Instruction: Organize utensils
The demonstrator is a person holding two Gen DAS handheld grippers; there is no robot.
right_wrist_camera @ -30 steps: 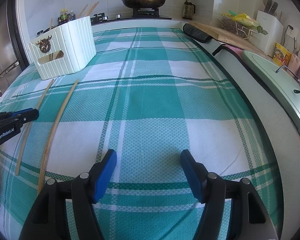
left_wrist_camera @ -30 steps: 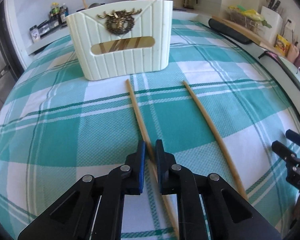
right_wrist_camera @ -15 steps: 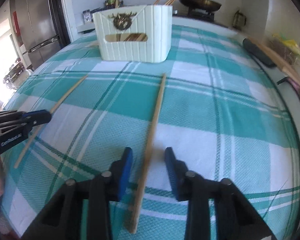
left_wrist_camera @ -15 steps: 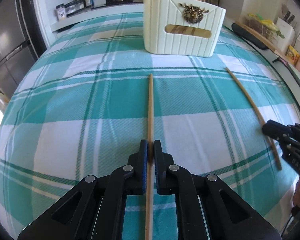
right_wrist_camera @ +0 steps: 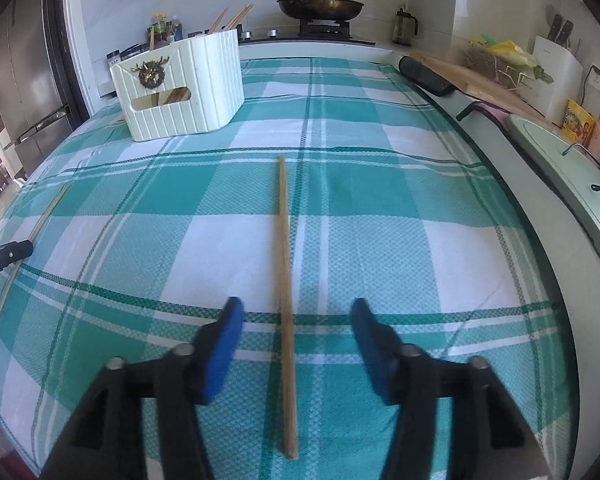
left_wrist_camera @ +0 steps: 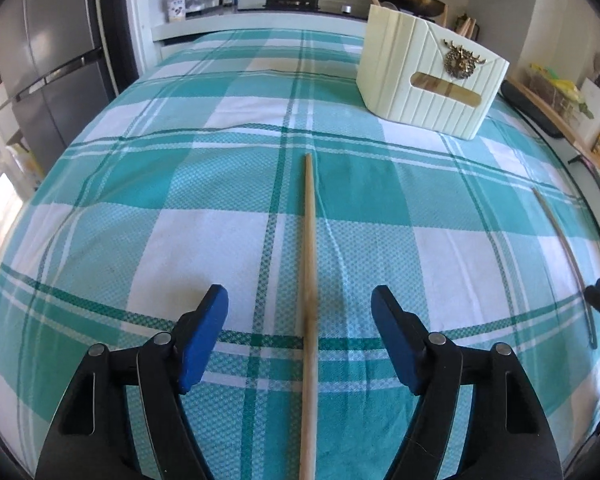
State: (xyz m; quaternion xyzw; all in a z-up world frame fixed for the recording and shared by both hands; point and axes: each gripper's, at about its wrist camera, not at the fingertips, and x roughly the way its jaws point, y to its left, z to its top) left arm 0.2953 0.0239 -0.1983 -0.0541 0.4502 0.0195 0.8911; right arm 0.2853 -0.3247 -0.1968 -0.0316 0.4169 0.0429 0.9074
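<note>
Now both fingers opening, chopstick [left_wrist_camera: 309, 280] lying untouched between each pair.

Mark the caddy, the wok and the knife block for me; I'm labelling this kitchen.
caddy [right_wrist_camera: 188, 92], right wrist view, on its ribbed front wall.
wok [right_wrist_camera: 320, 6], right wrist view, on its dark bowl under the lid.
knife block [right_wrist_camera: 556, 76], right wrist view, on its white front face.

Wore two matching grippers, left gripper [left_wrist_camera: 299, 300] and right gripper [right_wrist_camera: 296, 312]: black angular arms with triangular cut-outs, tipped in blue rectangular pads [left_wrist_camera: 204, 336]. Carried round silver pivot screws [left_wrist_camera: 162, 338] along each arm. Bore white lettering on the left gripper's side, only partly readable from the right wrist view.
</note>
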